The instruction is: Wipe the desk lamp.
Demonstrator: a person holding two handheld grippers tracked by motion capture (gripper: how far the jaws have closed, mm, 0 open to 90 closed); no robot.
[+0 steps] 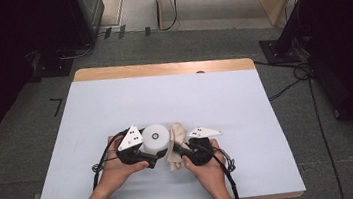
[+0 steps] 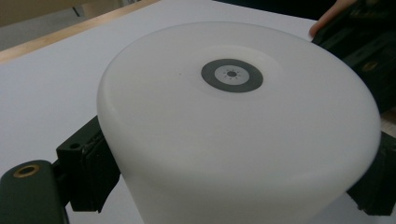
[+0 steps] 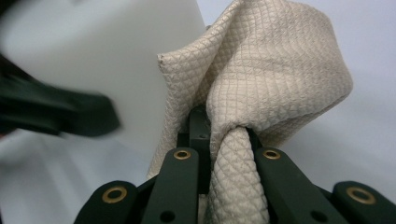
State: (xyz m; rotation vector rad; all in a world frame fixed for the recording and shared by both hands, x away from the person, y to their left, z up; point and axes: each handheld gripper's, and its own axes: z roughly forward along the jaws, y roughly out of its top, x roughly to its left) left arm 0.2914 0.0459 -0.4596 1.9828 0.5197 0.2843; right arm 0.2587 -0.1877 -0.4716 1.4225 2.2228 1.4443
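A white round canister (image 1: 155, 137) with a dark ring mark on top stands near the table's front middle. My left gripper (image 1: 155, 157) is shut on the white canister (image 2: 238, 126), its black jaws pressed against both sides. A beige quilted cloth (image 1: 177, 144) hangs against the canister's right side. My right gripper (image 1: 181, 151) is shut on the beige cloth (image 3: 261, 88), a bunched fold pinched between its jaws. In the right gripper view the canister (image 3: 107, 56) rises just left of the cloth, with a left jaw across it.
The white table top (image 1: 164, 101) has a wooden strip along its far edge (image 1: 161, 69). Cables (image 1: 293, 78) lie on the grey floor to the right, and dark equipment stands at both sides.
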